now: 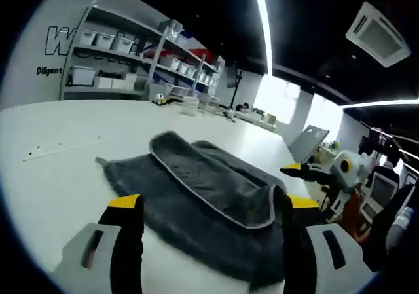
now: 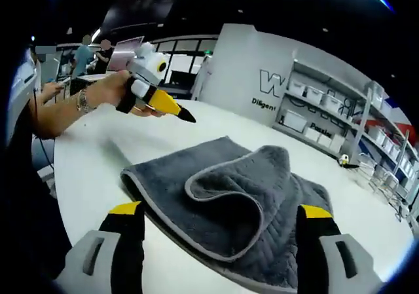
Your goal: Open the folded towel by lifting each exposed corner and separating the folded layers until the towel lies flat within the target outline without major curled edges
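Observation:
A dark grey towel [image 1: 196,192] with a pale trim lies on the white table [image 1: 52,189], one layer folded back over itself in a loose flap. My left gripper [image 1: 213,205] hovers open just above the towel's near edge, its yellow-tipped jaws wide apart with nothing between them. In the right gripper view the same towel [image 2: 222,196] shows its curled flap in the middle. My right gripper [image 2: 219,210] is open over its near edge. A hand holds the left gripper [image 2: 157,97] above the table beyond the towel's far corner. The right gripper [image 1: 321,173] shows past the towel's right end.
Shelving [image 1: 131,58] with white bins stands behind the table, also seen as shelving [image 2: 340,110] in the right gripper view. Small items [image 1: 190,104] sit at the table's far edge. A person's arm [image 2: 65,107] reaches in from the left. Desks and people are further back.

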Demonstrator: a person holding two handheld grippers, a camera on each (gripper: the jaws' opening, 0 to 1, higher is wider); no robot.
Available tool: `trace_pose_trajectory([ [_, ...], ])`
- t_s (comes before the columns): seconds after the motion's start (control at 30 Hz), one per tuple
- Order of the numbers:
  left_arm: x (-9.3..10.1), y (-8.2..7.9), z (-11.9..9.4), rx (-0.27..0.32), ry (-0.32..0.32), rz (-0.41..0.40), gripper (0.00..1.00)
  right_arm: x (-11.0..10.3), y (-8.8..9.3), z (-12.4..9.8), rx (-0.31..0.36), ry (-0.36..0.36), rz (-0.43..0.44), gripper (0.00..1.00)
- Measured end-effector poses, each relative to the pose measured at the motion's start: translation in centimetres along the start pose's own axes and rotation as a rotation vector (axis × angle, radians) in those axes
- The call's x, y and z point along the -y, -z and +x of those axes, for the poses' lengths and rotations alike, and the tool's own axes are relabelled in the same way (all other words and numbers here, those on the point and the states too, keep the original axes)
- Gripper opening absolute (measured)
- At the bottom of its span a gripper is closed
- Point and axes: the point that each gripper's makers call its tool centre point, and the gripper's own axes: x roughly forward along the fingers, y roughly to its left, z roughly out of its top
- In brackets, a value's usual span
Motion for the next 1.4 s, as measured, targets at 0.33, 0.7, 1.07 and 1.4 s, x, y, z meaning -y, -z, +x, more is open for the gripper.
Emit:
trace_pose_trajectory([
  [0.33, 0.3, -0.3, 5.5, -0.061, 0.024, 0.012, 0.78, 0.1, -0.2, -0.2, 0.018, -0.002, -0.009, 0.96],
  [0.7, -0.5, 2.0, 9.8, -0.097, 0.044, -0.084, 0.66, 0.5, 1.1, -1.1, -0.003, 0.006, -0.002, 0.95],
  [1.07, -1.8, 2.3, 11.4, -0.055, 0.025, -0.221, 0.48, 0.7, 1.9, -1.5, -0.019, 0.023, 0.003, 0.91],
  [1.4, -3.5, 3.4, 12.0, -0.088, -0.089, -0.13, 0.24, 0.8, 2.4, -1.4, -0.03, 0.029, 0.006, 0.88],
])
